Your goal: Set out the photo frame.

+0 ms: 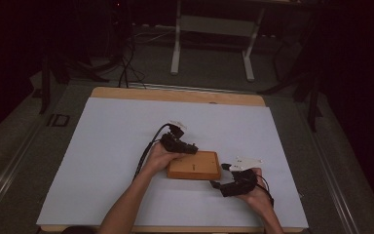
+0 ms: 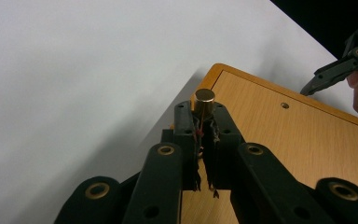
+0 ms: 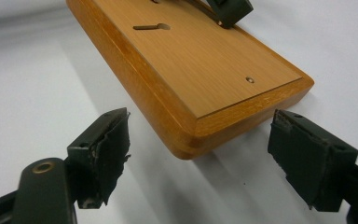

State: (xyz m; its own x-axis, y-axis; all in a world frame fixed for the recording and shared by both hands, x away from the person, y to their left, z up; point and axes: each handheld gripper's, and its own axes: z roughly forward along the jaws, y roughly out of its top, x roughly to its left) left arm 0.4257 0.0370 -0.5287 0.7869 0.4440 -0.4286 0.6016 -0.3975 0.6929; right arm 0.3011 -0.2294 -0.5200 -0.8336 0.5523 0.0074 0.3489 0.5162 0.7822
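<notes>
A flat wooden board (image 1: 195, 165) lies on the white sheet, with a keyhole slot (image 3: 151, 27) and a small hole (image 3: 250, 80) in its top face. My left gripper (image 2: 204, 116) is shut on a small brass cylinder (image 2: 205, 99) and holds it over the board's corner. In the high view the left gripper (image 1: 193, 148) sits at the board's far left edge. My right gripper (image 3: 205, 156) stands open, its jaws on either side of the board's near corner, without touching it. In the high view the right gripper (image 1: 217, 185) is at the board's front right.
A white sheet (image 1: 107, 146) covers the wooden table (image 1: 175, 94). A metal table frame (image 1: 212, 44) stands on the floor beyond it. The right gripper's tips (image 2: 324, 78) reach in past the board's far edge in the left gripper view.
</notes>
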